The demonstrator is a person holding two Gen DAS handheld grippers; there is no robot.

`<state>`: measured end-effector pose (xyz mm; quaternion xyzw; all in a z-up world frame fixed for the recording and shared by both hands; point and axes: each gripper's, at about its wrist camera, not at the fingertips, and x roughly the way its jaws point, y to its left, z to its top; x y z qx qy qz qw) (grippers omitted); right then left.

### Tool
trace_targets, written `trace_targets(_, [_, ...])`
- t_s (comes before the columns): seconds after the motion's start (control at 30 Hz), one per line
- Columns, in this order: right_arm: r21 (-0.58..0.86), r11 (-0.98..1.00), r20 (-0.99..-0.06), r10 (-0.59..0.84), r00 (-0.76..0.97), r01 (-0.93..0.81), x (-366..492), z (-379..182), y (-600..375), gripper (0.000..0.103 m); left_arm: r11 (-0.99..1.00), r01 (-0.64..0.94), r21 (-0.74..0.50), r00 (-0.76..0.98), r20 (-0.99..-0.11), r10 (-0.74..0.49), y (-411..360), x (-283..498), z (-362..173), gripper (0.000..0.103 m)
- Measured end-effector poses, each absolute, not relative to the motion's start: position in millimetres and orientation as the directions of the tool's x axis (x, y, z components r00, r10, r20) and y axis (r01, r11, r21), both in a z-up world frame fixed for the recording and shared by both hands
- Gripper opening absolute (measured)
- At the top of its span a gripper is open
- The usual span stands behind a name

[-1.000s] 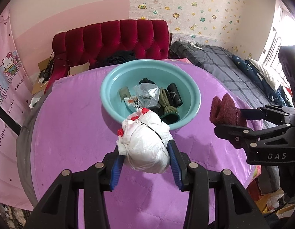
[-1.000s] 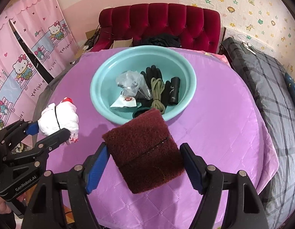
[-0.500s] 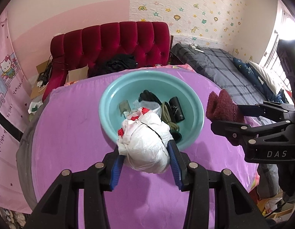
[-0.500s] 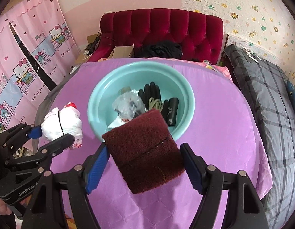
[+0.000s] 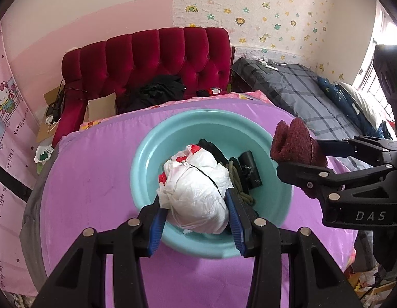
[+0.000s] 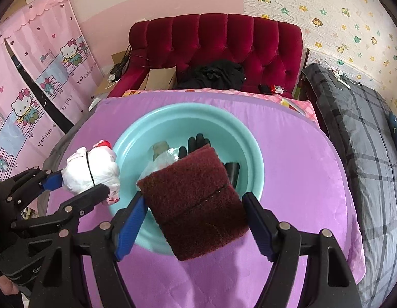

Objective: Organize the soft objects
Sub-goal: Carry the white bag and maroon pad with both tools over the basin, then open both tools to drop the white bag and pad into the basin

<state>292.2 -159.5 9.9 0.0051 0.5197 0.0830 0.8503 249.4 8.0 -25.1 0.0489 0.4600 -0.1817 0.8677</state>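
Note:
My left gripper [image 5: 196, 205] is shut on a crumpled white plastic bag with red print [image 5: 196, 192] and holds it above the near part of the teal basin [image 5: 152, 148]. My right gripper [image 6: 196, 202] is shut on a folded maroon scouring cloth [image 6: 196, 200], held over the basin's near rim [image 6: 252, 151]. The right gripper and cloth also show in the left wrist view [image 5: 293, 141] at the basin's right edge. The left gripper and bag show in the right wrist view [image 6: 90, 172] at the basin's left edge. The basin holds black gloves [image 6: 196, 141], an olive rope coil [image 5: 239, 182], a black roll [image 5: 249, 169] and a clear bag [image 6: 162, 159].
The basin sits on a round table with a purple quilted cover [image 6: 301, 174]. A red tufted sofa [image 6: 216, 43] with dark clothes and a cardboard box stands behind. A bed with a grey plaid cover [image 6: 365, 133] is on the right. Pink cartoon curtains [image 6: 31, 82] hang on the left.
Both grippers have moved forward toward the basin with their loads. The white bag is now over the basin's inside, and the maroon cloth is over its near rim.

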Motion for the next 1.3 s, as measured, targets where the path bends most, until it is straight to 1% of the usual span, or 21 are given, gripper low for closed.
trace_targets(0.7, [0.099,0.993,-0.908,0.118,0.401,-0.068,362.8,-38.8,-160.5,0.080,0.933,0.351,-0.085,0.463,-0.850,-0.252,-2.0,316.0,-68.3,0.048])
trace_targets(1.1, [0.141,0.989,-0.902,0.142,0.407,-0.032,372.4,-38.8,-167.6,0.082,0.931,0.353,-0.088,0.447,-0.859,-0.251,-3.6,324.8,-77.2,0.049])
trace_targets(1.2, [0.141,0.990,-0.899,0.140,0.415,-0.029,373.4,-36.5,-166.9,0.085,0.933,0.352,-0.077,0.443,-0.864,-0.239,-5.2,325.5,-79.3,0.051])
trace_targets(1.3, [0.141,0.990,-0.897,0.139,0.419,-0.024,373.7,-35.0,-166.6,0.087,0.936,0.343,-0.081,0.439,-0.867,-0.236,-5.3,324.4,-80.8,0.062])
